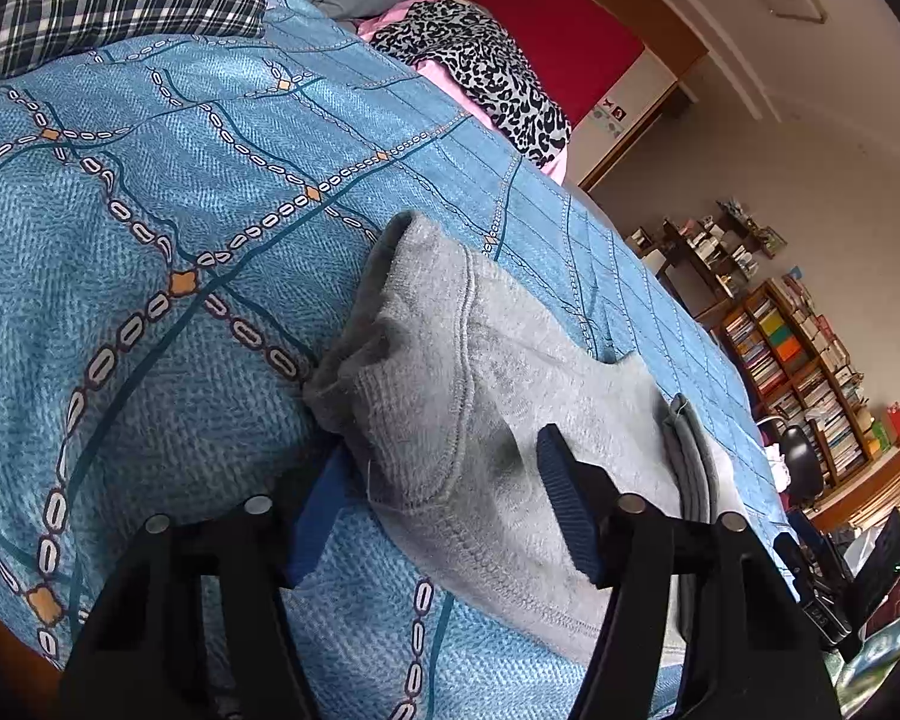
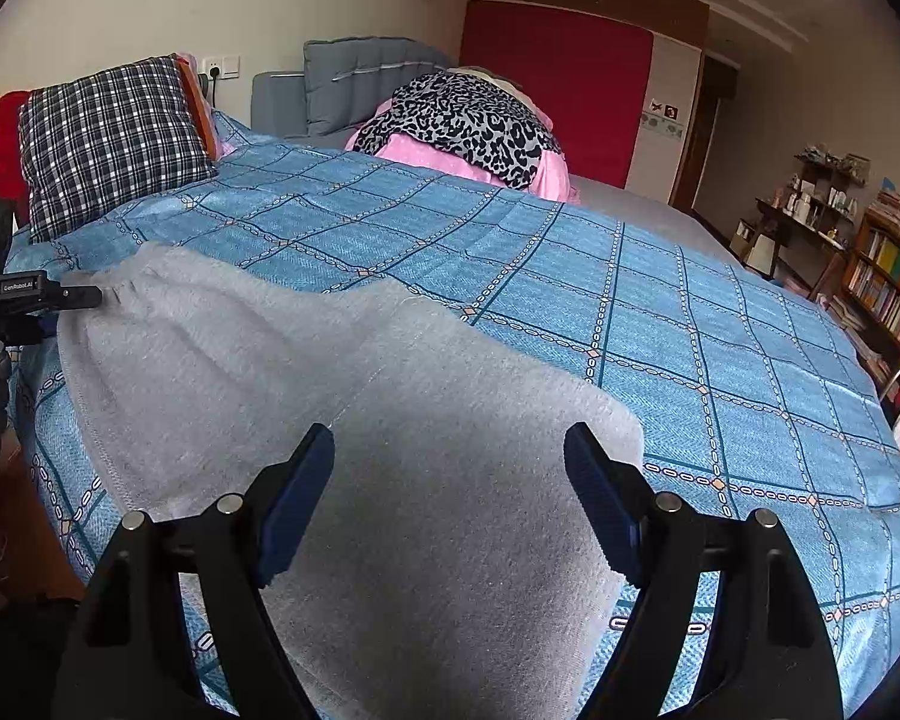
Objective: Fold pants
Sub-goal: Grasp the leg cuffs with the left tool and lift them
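Pants [image 2: 342, 420]: grey fleece, spread flat on the near left part of the bed, waistband end at far left, folded edge running toward the right gripper.

Blue quilt [image 2: 660, 312] with chain-grid print covers the bed under them. At the head end: plaid pillow [image 2: 108, 138], pink bedding [image 2: 426, 153] with a leopard-print cloth [image 2: 468, 120] on top, grey headboard [image 2: 360, 78] behind. Bookshelf [image 2: 894, 282] against the right wall.

Right gripper [image 2: 450, 498]: jaws wide apart, hovering over the pants' near end, nothing between the pads as far as I can tell.

Left gripper [image 1: 444, 510]: jaws apart, straddling the gathered corner of the pants [image 1: 480, 396]. One blue finger [image 1: 324, 516] sits low beside or under the cloth edge, the other rests on top of the fabric. Not clamped. Seen from the right wrist camera, it sits at the waistband corner [image 2: 108, 294].
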Tool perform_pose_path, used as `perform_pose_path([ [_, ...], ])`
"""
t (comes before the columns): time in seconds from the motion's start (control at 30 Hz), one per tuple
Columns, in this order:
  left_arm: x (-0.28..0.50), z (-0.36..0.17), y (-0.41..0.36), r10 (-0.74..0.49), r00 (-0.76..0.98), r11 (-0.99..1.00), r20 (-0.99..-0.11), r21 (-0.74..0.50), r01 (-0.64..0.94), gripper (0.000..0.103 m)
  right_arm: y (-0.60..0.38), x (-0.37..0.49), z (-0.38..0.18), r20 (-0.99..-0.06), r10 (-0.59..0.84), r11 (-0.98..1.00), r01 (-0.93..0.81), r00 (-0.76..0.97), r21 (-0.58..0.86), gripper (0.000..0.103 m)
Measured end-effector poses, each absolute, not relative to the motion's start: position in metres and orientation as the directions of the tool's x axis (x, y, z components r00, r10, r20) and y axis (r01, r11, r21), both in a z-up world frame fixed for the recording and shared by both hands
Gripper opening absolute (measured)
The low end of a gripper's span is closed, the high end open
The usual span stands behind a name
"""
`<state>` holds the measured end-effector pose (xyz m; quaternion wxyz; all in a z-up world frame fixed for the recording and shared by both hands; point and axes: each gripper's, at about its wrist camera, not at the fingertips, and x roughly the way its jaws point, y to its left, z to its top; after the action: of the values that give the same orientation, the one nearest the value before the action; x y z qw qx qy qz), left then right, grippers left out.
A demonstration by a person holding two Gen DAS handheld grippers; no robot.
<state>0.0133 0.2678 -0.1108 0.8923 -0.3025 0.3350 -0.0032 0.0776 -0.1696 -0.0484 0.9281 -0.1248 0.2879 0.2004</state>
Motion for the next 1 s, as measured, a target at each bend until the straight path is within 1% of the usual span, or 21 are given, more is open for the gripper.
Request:
perform_pose_path([
  [0.03,0.014,-0.112,0.269,-0.211,0.778,0.812,-0.592,-0.549,-0.197,0.052,-0.171,0.079,-0.05,-0.587,0.298,0.891,-0.44,0.753,-0.112,0.08],
  [0.13,0.013,-0.116,0.272,-0.221,0.79,0.795,-0.573,-0.574,-0.194,0.049,-0.174,0.083,-0.057,-0.602,0.285,0.898,-0.427,0.746,-0.104,0.08],
  [0.27,0.012,-0.118,0.275,-0.218,0.794,0.784,-0.567,-0.586,-0.203,0.036,-0.176,0.087,-0.064,-0.614,0.282,0.901,-0.423,0.737,-0.094,0.08],
  [0.37,0.009,-0.112,0.274,-0.211,0.799,0.785,-0.563,-0.585,-0.205,0.031,-0.182,0.091,-0.069,-0.617,0.282,0.908,-0.413,0.735,-0.076,0.08],
  [0.47,0.005,-0.096,0.261,-0.173,0.809,0.821,-0.561,-0.536,-0.196,0.028,-0.191,0.094,-0.074,-0.619,0.281,0.917,-0.396,0.733,-0.053,0.08],
  [0.6,0.004,-0.069,0.244,-0.149,0.834,0.858,-0.531,-0.488,-0.158,0.025,-0.204,0.096,-0.085,-0.624,0.282,0.931,-0.364,0.729,-0.004,0.08],
  [0.77,0.01,-0.031,0.21,-0.149,0.862,0.901,-0.484,-0.426,-0.083,0.022,-0.216,0.093,-0.09,-0.618,0.292,0.937,-0.347,0.73,0.032,0.08],
  [1.0,0.025,0.012,0.146,-0.208,0.88,0.941,-0.426,-0.333,0.06,0.02,-0.226,0.088,-0.086,-0.587,0.325,0.935,-0.346,0.742,0.08,0.08],
])
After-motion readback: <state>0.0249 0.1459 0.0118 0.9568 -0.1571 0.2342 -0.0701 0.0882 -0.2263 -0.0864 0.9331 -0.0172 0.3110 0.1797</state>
